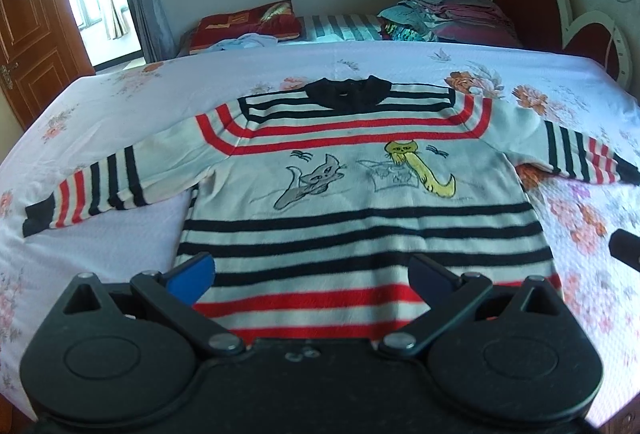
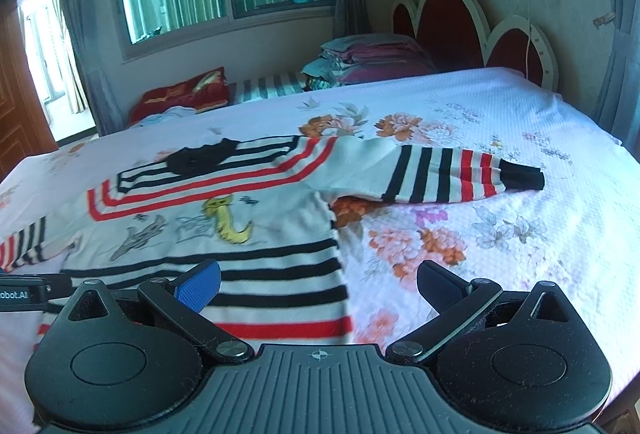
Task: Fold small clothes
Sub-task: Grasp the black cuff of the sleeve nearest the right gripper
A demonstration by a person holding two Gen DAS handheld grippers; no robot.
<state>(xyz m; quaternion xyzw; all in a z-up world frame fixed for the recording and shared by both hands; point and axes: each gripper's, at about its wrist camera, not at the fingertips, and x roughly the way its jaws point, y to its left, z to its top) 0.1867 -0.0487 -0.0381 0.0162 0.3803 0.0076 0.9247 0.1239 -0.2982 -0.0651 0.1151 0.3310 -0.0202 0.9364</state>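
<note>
A small white sweater (image 1: 344, 169) with black and red stripes and two cat pictures lies flat, face up, on the bed, both sleeves spread sideways. Its black collar (image 1: 344, 91) points away from me. My left gripper (image 1: 312, 276) is open above the hem, nothing between its fingers. In the right wrist view the sweater (image 2: 240, 205) fills the left half, with its right sleeve (image 2: 440, 173) stretched out to the right. My right gripper (image 2: 320, 284) is open over the sweater's lower right edge and holds nothing.
The bed (image 1: 400, 61) has a white floral sheet. At its far side lie a red pillow (image 1: 248, 21) and a stack of folded bedding (image 1: 448, 15). A red and white headboard (image 2: 472, 25) stands to the right, a wooden door (image 1: 32, 45) to the left.
</note>
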